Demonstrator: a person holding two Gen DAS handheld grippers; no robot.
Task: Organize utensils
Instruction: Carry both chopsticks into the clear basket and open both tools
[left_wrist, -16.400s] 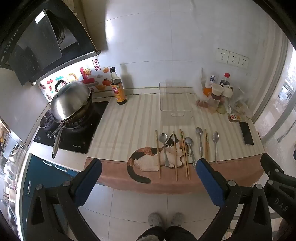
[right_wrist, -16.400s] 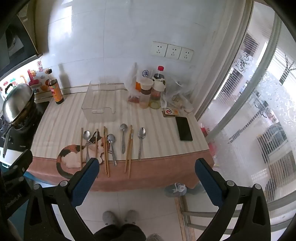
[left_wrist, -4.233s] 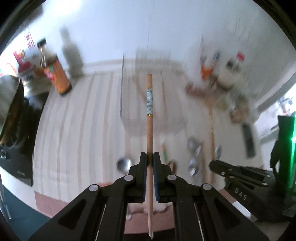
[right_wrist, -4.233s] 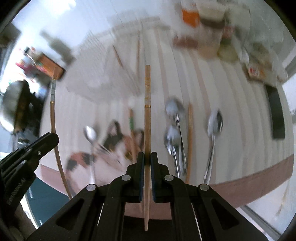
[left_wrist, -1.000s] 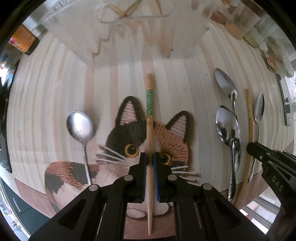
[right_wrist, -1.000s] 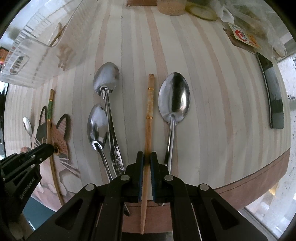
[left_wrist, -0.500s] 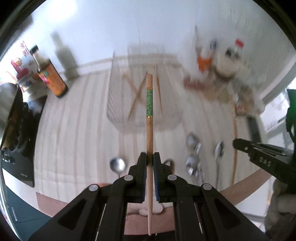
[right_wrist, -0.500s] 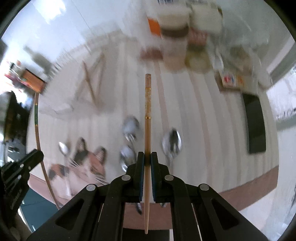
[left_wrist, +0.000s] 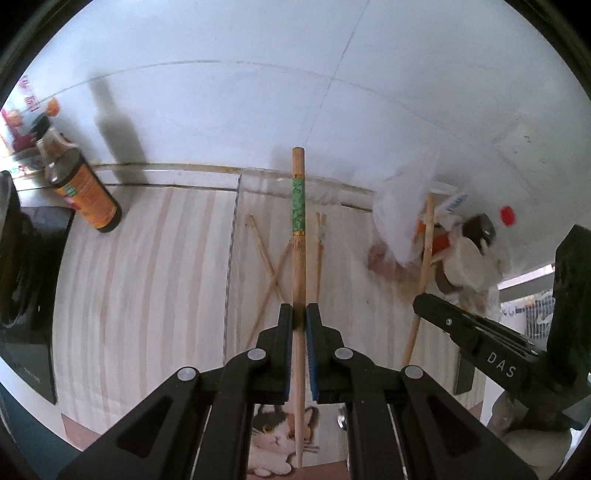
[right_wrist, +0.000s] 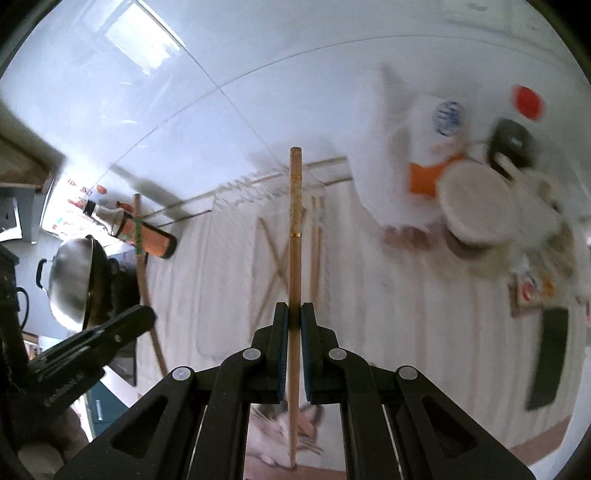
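Beyond the left gripper (left_wrist: 299, 317), a clear bin (left_wrist: 236, 221) holds three chopsticks (left_wrist: 264, 254). The left gripper is clamped on a green-banded chopstick (left_wrist: 298, 199). The right gripper (right_wrist: 294, 317) is clamped on a plain chopstick (right_wrist: 295, 192).

Clear bin (left_wrist: 236, 258) on the bench (left_wrist: 147, 277), against the back wall, with chopsticks (left_wrist: 266, 254) lying crossed inside. Sauce bottle (left_wrist: 86, 197) to its left, condiment jars (left_wrist: 465, 258) to its right. Cat mat (left_wrist: 273, 443) at the bench's front edge.
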